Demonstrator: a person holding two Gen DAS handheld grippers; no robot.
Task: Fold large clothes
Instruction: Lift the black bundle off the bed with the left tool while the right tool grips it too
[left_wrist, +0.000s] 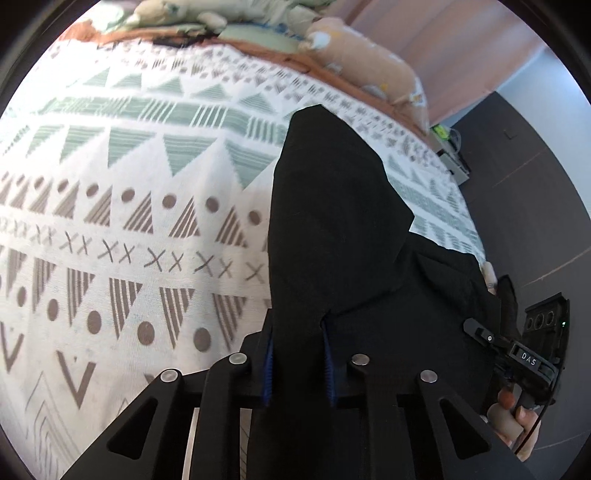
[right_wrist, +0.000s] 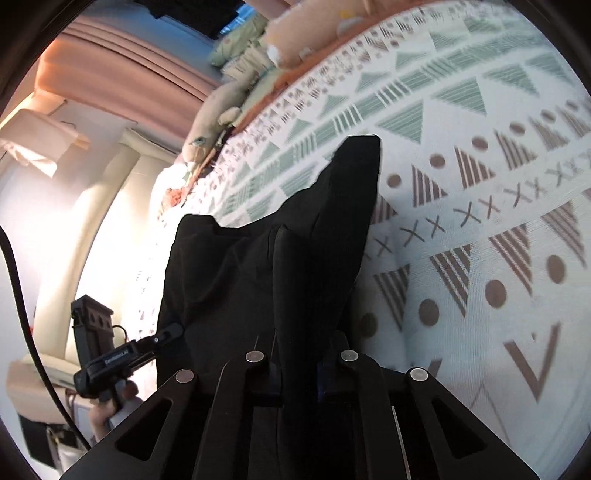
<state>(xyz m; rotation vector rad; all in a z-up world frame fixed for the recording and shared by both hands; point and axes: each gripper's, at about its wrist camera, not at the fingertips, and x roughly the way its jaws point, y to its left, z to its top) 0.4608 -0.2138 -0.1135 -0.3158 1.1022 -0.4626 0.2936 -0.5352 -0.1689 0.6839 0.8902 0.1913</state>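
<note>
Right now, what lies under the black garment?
The patterned bedspread shows around the black garment, which both grippers hold. The part directly beneath is covered.

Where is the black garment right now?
The black garment is pinched in both claws, left claw and right claw, running forward from each over the patterned bedspread toward the pillows.

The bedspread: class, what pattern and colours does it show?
White bedspread with green and brown triangles, dots and crosses; clearest in the left wrist view.
</note>
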